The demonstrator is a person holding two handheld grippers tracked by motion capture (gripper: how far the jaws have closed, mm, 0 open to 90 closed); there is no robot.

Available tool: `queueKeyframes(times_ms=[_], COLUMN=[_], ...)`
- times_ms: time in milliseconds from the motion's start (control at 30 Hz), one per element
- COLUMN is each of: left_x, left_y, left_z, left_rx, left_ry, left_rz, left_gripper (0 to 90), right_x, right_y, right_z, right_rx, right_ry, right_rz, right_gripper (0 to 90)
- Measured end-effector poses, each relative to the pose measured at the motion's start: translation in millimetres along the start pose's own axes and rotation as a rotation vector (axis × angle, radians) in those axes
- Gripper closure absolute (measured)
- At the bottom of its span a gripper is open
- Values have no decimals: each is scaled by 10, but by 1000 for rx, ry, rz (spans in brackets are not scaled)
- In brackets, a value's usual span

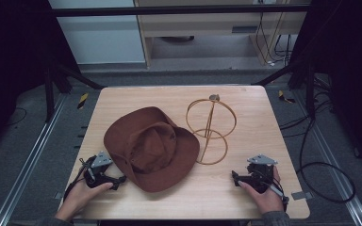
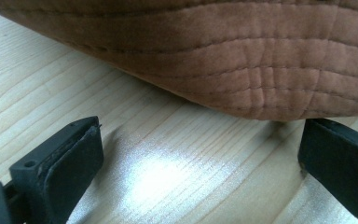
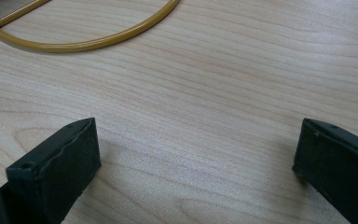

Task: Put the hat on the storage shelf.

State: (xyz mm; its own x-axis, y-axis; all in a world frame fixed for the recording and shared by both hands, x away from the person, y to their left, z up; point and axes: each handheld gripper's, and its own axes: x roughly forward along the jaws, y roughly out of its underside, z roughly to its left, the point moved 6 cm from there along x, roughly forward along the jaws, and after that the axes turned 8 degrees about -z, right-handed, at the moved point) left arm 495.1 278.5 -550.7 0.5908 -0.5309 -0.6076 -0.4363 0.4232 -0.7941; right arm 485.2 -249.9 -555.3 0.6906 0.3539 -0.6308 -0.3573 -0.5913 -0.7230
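- Left gripper (image 1: 119, 179), jaws wide, sits just beside the brown hat (image 1: 153, 146): slide under the brim, then close.
- Right gripper (image 1: 236, 178) rests wide and empty near the gold wire stand (image 1: 210, 129).

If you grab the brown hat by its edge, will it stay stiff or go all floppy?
Probably a bit floppy. The hat looks like soft suede-like fabric, and its brim shows wrinkles and stitch lines, so a pinched edge would likely bend and sag. It seems light for its size, and lying flat on the table, it should slide rather than roll.
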Motion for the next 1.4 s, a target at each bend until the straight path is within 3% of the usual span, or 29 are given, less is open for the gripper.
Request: queueKeyframes(times_ms=[233,333,500,567,733,833,900,1000,1133,1300,1400], left_x=[-41,-59,-84,-124,-266,-310,-353,-440,-561,-602,-576], left_y=[-2,-19,-14,-4,-55,-118,-159,-255,-394,-501,-580], left_z=[-48,-126,-179,-171,-129,-95,-66,-97,-120,-145,-145], left_rx=[20,55,94,111,78,54,60,42,44,63,89], left_ry=[25,53,53,32,20,44,21,48,42,50,40], left_rz=[31,38,60,66,-3,-44,-55,-110,-159,-149,-117], left_gripper=[16,34,37,38,39,38,43,46,49,51,50], right_x=[2,2,1,1,1,0,0,-1,1,2,2], right_y=[-1,0,0,0,0,1,1,1,0,0,0], right_z=[-3,-1,-2,-1,-1,0,0,-1,-4,-4,-3], right_rx=[-1,2,2,2,2,2,3,3,1,1,3], right_ry=[1,1,1,1,1,1,0,0,-1,-1,-1], right_rz=[1,1,1,1,1,0,0,0,-1,-1,-1], right_gripper=[5,5,5,5,5,6,6,7,7,7,7])
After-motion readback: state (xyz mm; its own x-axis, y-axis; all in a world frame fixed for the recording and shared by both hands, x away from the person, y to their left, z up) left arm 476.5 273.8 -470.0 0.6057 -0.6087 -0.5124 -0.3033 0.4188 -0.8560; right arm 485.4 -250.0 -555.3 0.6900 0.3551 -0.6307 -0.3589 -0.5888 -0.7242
